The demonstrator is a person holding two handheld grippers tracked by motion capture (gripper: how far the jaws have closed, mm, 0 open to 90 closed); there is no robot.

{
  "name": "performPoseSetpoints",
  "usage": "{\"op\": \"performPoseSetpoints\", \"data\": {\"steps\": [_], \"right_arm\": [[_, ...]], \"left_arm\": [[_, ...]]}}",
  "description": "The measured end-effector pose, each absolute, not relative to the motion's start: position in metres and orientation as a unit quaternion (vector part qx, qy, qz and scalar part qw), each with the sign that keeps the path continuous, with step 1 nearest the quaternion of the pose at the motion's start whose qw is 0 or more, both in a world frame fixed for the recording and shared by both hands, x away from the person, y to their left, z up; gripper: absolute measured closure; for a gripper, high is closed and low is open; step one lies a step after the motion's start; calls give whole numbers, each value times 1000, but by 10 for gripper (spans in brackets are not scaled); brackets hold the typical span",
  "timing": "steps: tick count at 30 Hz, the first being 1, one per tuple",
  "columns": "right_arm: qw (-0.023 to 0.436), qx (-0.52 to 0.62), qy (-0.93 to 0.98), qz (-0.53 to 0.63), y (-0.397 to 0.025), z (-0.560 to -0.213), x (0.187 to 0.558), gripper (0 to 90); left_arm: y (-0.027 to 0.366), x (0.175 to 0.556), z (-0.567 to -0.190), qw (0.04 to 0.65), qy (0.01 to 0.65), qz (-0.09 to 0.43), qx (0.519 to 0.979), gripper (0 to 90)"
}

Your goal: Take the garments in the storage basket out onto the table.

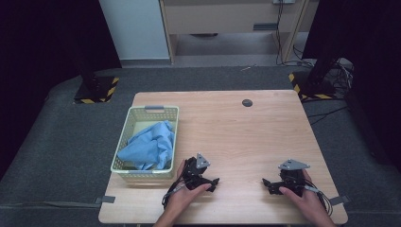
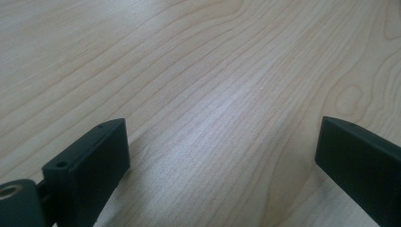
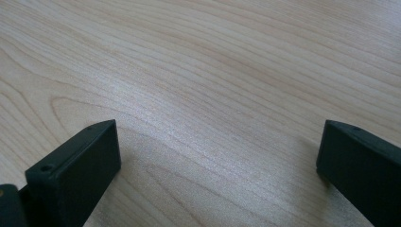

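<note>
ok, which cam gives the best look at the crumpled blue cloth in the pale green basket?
High view: the crumpled blue cloth lies heaped inside the pale green slatted plastic basket, seen from above. Both gripper views look at bare wooden tabletop between open jaws.

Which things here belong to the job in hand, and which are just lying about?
Part of the job:
left gripper, jaws open
right gripper, jaws open
blue cloth
basket holding the cloth

Lying about:
dark round disc near the table's far edge
</note>
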State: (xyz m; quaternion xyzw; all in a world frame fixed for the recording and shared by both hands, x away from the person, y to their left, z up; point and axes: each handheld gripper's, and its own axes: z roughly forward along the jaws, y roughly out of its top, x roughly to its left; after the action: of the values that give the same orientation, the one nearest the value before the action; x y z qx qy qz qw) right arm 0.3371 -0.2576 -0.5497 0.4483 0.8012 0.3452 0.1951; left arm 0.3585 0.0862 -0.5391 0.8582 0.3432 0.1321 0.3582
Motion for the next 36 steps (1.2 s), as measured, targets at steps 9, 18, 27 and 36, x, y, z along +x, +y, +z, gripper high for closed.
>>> {"op": "performPoseSetpoints", "data": {"steps": [9, 18, 27, 36], "right_arm": [[194, 448, 802, 345, -258, -550, 337, 5], [194, 448, 802, 345, -258, -550, 337, 5], [193, 448, 801, 345, -257, -550, 337, 5], [193, 448, 801, 346, -257, -550, 337, 5]], "left_arm": [[85, 345, -525, 358, 324, 135, 865, 32], [81, 333, -513, 363, 296, 136, 873, 35], [81, 325, -503, 363, 274, 137, 880, 38], [89, 317, -478, 376, 260, 113, 882, 41]]}}
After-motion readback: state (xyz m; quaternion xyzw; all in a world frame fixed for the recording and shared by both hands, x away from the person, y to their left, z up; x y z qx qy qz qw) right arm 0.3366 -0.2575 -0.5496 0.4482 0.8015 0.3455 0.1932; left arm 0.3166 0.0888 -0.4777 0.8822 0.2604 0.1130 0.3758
